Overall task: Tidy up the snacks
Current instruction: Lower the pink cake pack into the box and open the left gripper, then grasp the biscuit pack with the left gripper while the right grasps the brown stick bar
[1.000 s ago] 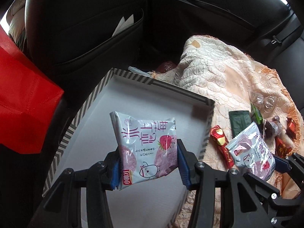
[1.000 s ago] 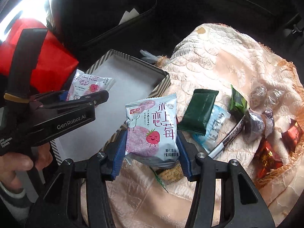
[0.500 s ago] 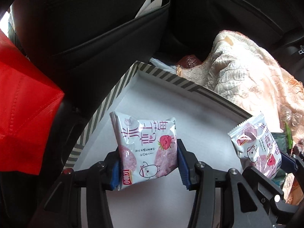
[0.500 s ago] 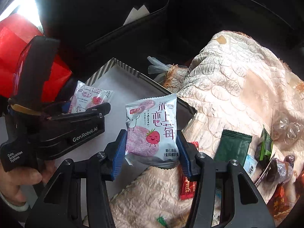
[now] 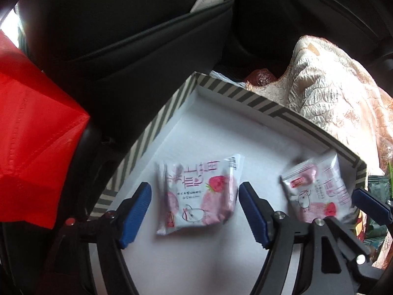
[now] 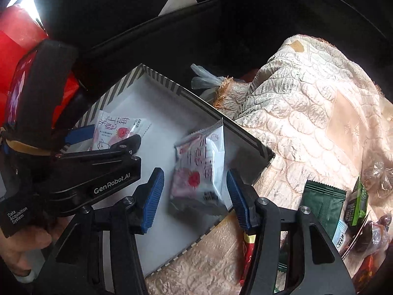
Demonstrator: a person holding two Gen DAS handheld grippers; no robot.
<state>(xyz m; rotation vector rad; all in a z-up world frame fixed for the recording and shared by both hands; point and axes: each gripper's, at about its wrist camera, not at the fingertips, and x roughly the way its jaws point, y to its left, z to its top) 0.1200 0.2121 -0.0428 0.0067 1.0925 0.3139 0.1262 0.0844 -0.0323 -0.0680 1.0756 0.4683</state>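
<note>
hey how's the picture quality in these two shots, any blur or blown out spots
Left wrist view: both strawberry snack packets look motion-smeared, print soft; a small blown-out patch at the upper left edge. Right wrist view: the packet between the open right hand-held gripper is blurred; window glare top left; the striped box rim bows from the fisheye.

**Two strawberry packets in the striped box**

One packet [image 5: 199,194] lies flat on the white floor of the box [image 5: 157,127], pink print and a red strawberry facing up. The second packet [image 6: 200,172] (same white-and-pink design) stands tilted near the box's right wall, blurred. More snacks [image 6: 324,206] lie outside on the cloth: dark green, light green and red wrappers.
</note>
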